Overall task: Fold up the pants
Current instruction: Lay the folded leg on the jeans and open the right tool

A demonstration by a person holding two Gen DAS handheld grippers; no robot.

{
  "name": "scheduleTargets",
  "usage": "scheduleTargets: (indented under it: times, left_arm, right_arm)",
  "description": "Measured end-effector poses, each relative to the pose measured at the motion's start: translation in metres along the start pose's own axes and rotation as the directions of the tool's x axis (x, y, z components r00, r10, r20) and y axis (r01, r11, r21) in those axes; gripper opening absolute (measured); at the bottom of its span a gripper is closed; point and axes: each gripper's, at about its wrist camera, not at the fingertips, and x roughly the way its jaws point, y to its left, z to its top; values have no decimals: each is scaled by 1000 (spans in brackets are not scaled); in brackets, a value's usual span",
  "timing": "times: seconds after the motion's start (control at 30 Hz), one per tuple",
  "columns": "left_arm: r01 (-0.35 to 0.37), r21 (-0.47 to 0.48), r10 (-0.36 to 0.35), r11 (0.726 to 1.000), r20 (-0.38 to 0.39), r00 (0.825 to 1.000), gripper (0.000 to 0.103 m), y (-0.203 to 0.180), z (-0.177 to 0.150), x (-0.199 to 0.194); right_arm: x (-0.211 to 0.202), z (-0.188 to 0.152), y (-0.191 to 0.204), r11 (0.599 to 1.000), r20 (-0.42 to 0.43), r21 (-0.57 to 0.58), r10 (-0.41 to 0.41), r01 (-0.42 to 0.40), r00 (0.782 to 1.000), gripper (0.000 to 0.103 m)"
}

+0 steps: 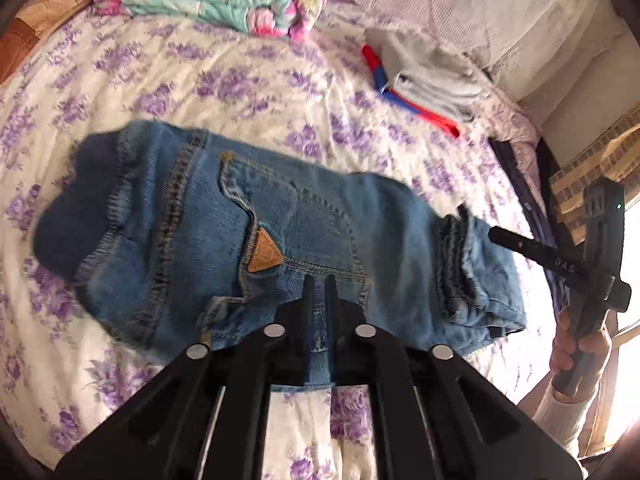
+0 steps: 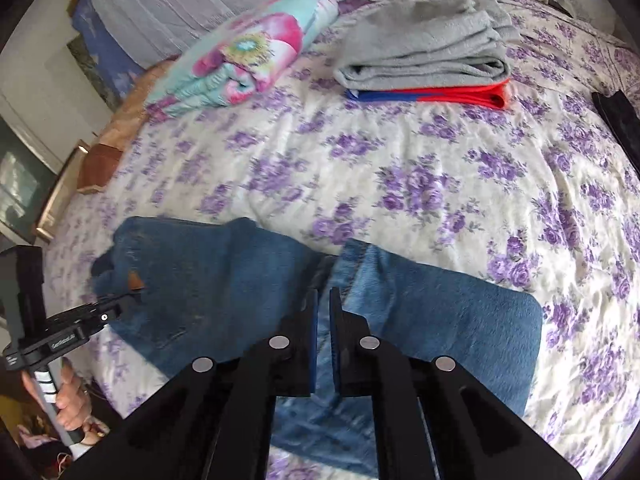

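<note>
Folded blue jeans lie on the floral bedspread, waistband and back pocket with a tan triangular patch facing up. My left gripper is shut on the near edge of the jeans, denim showing between its fingers. In the right wrist view the jeans lie folded across the bed. My right gripper is shut on the jeans' edge near the fold, with denim between its pads. The right gripper also shows in the left wrist view at the hem end.
A folded grey towel sits on red and blue cloth at the back of the bed. A rolled pink and turquoise quilt lies beside it. The bedspread is cream with purple flowers. The bed edge is on the right in the left wrist view.
</note>
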Motion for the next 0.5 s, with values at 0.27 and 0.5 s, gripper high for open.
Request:
scheduleTargets:
  times: [0.27, 0.5]
  left_arm:
    - [63, -240, -16, 969, 191, 981, 88, 70, -18, -82]
    - [148, -426, -129, 893, 74, 989, 88, 100, -40, -10]
  right_arm:
    - [-45, -68, 36, 991, 151, -53, 128, -121, 980, 37]
    - [-46, -100, 31, 996, 128, -34, 85, -81, 988, 37]
